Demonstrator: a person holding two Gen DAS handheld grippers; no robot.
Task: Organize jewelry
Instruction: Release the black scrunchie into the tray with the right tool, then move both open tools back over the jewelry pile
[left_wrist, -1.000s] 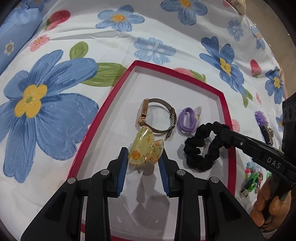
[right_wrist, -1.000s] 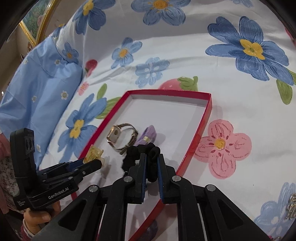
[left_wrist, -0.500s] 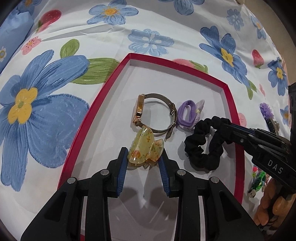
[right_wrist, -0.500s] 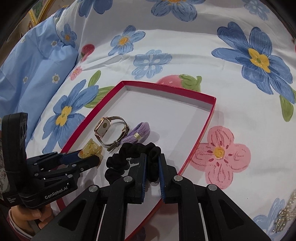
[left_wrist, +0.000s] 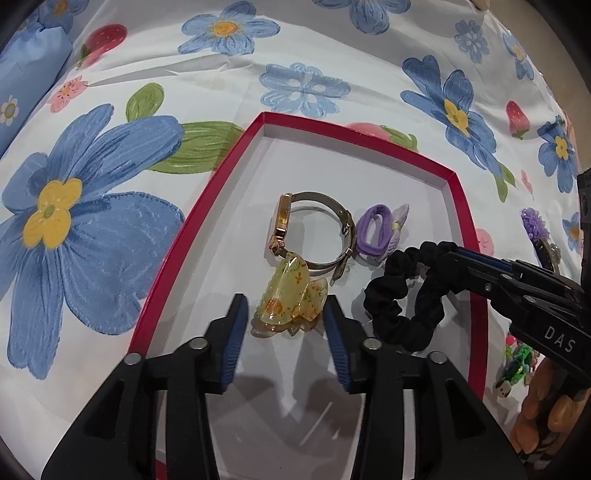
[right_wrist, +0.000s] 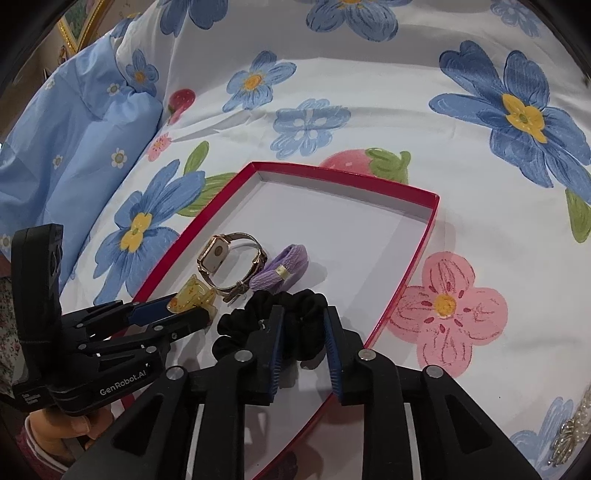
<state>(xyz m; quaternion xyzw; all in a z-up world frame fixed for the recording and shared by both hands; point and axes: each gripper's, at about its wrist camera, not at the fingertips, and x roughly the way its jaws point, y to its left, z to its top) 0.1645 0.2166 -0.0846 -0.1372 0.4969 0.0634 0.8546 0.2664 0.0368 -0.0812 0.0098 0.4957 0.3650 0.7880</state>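
1. Left hand-held gripper (left_wrist: 282, 314): jaws opening. A second ago the pads pinched the yellow hair claw (left_wrist: 290, 301); now a gap shows beside each pad, so the claw is let go and rests on the floor of the red box (left_wrist: 173, 258), leaning against the watch (left_wrist: 314, 232).
2. Right hand-held gripper (right_wrist: 303, 332): jaws opening too. They were pinched on the black scrunchie (right_wrist: 273, 319) before; now the pads stand off it, with one loop still between them. The scrunchie lies on the box floor near the right rim.
3. Meaning: both pieces look delivered into the box. Judged next step is to back both grippers out and fetch more.
4. Already in the box: watch, and a purple hair tie (left_wrist: 380, 230) just right of it. The four items crowd the near half; the far half is bare.
5. Still outside on the flowered bedsheet (left_wrist: 332, 44): a purple flower clip (left_wrist: 533, 223) and colourful bits (left_wrist: 515, 363) past the right rim, and a pearl piece (right_wrist: 572, 435) at the right wrist view's lower right edge.
6. In the way: the two grippers sit close together over the near box corner. A scrunchie loop around the right fingers could drag on withdrawal, and the claw touching the watch could nudge it.
7. A blue pillow (right_wrist: 74, 147) lies far left, clear of the work.
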